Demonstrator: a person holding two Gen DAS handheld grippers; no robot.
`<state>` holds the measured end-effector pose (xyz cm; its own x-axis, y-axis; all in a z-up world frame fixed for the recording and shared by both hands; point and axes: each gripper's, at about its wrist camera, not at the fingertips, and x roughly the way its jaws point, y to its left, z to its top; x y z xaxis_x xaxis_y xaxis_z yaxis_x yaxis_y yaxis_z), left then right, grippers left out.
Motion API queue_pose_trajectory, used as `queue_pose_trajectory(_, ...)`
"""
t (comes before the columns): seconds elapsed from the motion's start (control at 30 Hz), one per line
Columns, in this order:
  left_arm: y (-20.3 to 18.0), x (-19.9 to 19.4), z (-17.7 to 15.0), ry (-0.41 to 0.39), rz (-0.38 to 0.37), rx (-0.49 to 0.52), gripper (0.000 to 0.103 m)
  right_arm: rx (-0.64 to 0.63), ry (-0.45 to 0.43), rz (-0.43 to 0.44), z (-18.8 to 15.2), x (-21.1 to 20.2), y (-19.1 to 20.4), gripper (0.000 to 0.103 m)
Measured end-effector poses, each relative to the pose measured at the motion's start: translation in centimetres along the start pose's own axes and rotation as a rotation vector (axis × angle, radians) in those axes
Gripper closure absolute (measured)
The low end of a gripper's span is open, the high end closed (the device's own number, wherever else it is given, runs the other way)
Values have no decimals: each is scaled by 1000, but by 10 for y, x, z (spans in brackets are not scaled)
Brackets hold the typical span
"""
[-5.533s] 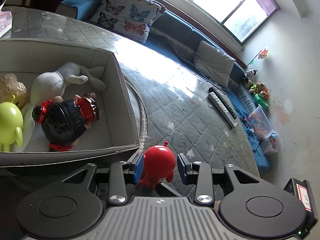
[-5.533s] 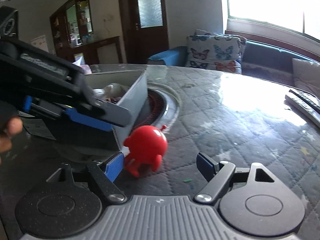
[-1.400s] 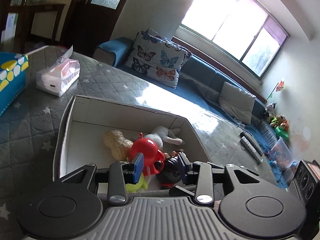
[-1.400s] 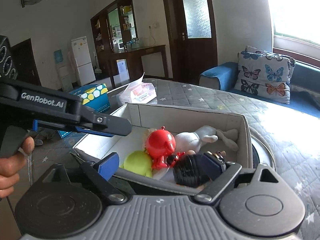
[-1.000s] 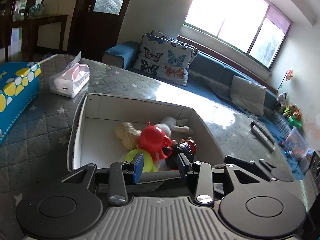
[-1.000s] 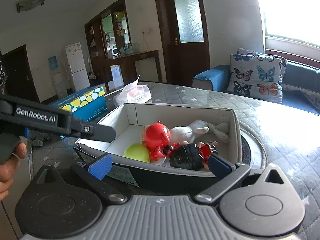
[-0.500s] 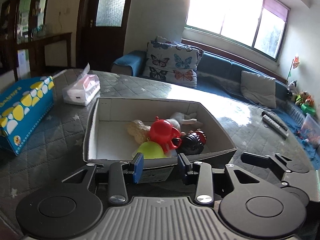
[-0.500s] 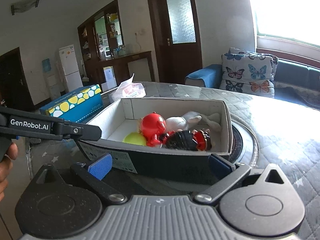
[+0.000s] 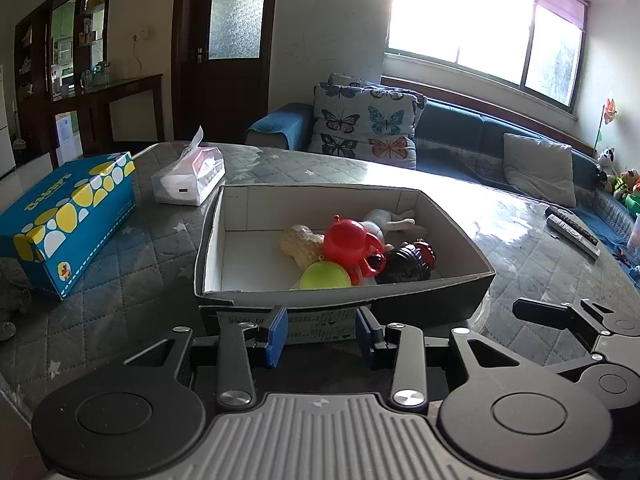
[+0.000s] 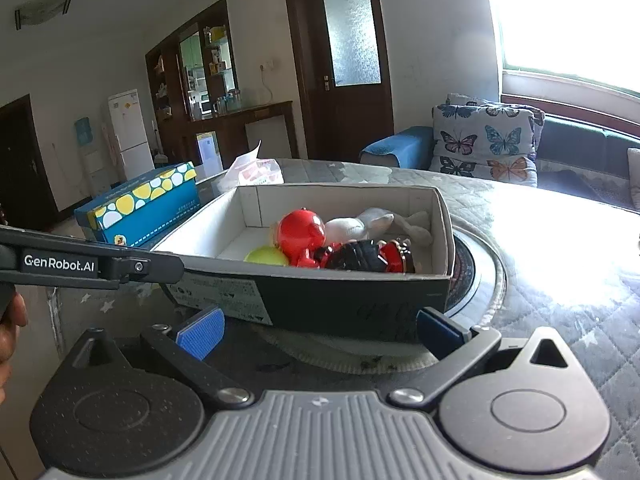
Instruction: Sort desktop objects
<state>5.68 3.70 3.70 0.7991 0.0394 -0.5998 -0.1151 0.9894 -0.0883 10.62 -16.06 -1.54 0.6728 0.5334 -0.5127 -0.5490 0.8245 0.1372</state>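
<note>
Now, box: a dark cardboard box with a white inside, on the quilted counter
Toys: red figure lies in the box on the green ball-shaped toy, beside the black-haired doll, white plush and tan plush
Left gripper: jaws apart, empty, just short of the box's near wall
Right gripper: jaws wide apart, nothing between them
Beside the box: blue dotted carton, tissue pack

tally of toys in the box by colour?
Red: 1, red figure
Green: 1, green toy
White: 1, white plush
Tan: 1, tan toy
Black and red: 1, black-haired doll
Total: 5, all inside the box
</note>
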Motion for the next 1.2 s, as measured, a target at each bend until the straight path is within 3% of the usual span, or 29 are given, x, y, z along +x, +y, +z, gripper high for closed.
queue_pose_trajectory(0.2,5,-4,-6,5,-17,-20,63,8,10,-1,-6,-2,2,0)
queue_pose_trajectory(0.57,-3,-3,-12,17,45,27,62,5,27,-3,-13,-3,5,0)
queue_pose_trajectory(1.2,-4,11,-16,67,77,43,62,11,54,-9,-16,6,5,0)
